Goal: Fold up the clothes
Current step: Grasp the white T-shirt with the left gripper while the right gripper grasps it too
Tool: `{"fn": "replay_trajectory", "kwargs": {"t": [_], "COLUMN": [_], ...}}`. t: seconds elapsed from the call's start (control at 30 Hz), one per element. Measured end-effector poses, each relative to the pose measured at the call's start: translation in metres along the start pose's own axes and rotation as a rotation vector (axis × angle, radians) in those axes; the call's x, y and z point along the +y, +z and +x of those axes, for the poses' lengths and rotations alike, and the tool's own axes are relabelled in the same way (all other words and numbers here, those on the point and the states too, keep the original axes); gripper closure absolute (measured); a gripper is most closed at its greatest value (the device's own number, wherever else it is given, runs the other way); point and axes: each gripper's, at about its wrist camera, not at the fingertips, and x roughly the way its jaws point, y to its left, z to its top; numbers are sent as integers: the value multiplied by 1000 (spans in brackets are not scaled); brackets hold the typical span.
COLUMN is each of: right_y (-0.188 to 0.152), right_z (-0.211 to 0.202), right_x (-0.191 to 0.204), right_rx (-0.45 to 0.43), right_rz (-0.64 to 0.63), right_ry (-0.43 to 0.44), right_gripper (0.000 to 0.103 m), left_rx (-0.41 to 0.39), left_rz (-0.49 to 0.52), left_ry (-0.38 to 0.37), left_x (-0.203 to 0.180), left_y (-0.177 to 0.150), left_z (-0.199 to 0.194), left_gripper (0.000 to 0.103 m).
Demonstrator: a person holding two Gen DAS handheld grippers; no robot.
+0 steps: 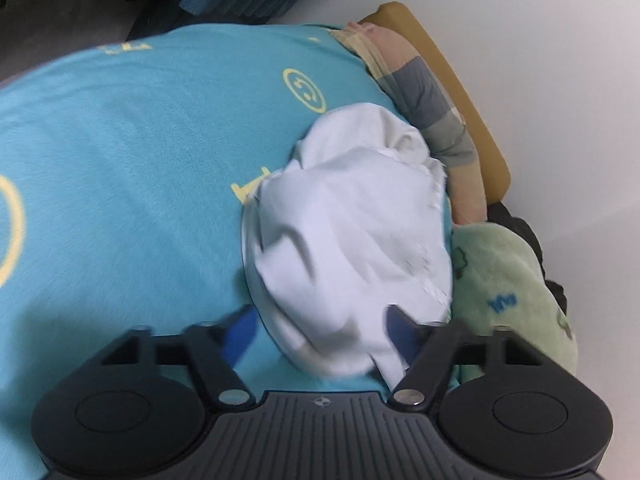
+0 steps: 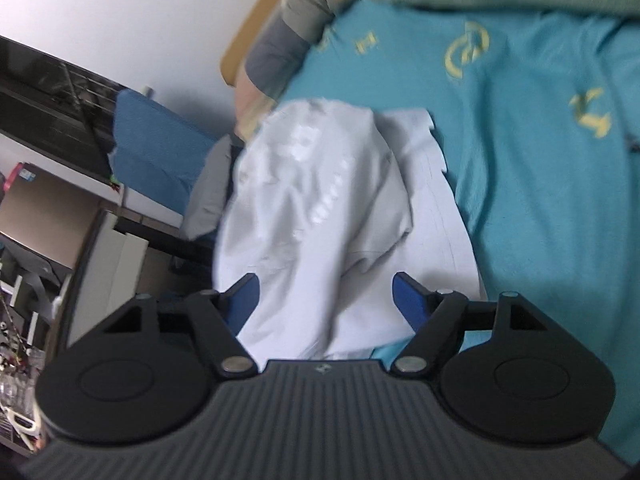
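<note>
A crumpled white garment point(image 1: 344, 248) lies bunched on a turquoise bed sheet point(image 1: 132, 168) with yellow prints. My left gripper point(image 1: 320, 328) is open, its blue-padded fingers either side of the garment's near end. In the right wrist view the same white garment point(image 2: 320, 216) lies near the bed's left edge on the sheet point(image 2: 552, 200). My right gripper point(image 2: 326, 300) is open, with the cloth between its spread fingers. Both views are motion-blurred, so contact with the cloth is unclear.
A green plush toy point(image 1: 508, 292) and a striped pillow point(image 1: 432, 100) lie along the wooden headboard point(image 1: 452, 80) by the white wall. Beside the bed stand a blue chair point(image 2: 156, 148) and cluttered furniture point(image 2: 48, 216).
</note>
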Motion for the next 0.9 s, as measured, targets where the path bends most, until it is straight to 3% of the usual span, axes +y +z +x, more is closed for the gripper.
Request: {"fn": "replay_trajectory", "kwargs": {"t": [0.13, 0.17, 0.2, 0.27, 0.33, 0.53, 0.73, 0.9], "right_y": [8, 11, 14, 20, 24, 23, 2, -22], "right_z": [21, 24, 25, 24, 24, -22, -120, -201], "right_x": [-9, -10, -10, -7, -7, 26, 89, 114], "right_rx": [-4, -8, -17, -38, -48, -169, -325, -390], "right_rz": [27, 33, 28, 4, -11, -117, -340, -426], "right_ry": [49, 69, 82, 100, 109, 205, 298, 359], "right_gripper": [32, 39, 46, 77, 88, 91, 92, 92], "left_rx": [-5, -16, -37, -91, -132, -233, -304, -359], "left_rz": [-60, -48, -24, 30, 65, 145, 210, 282], "left_ry": [-38, -39, -49, -75, -122, -230, -339, -455], "left_x": [15, 14, 10, -2, -12, -42, -63, -80], "left_y": [10, 14, 17, 21, 22, 14, -14, -38], "left_z": [10, 8, 3, -10, -25, -87, -163, -230], "left_gripper": [73, 85, 88, 93, 98, 100, 100, 100]}}
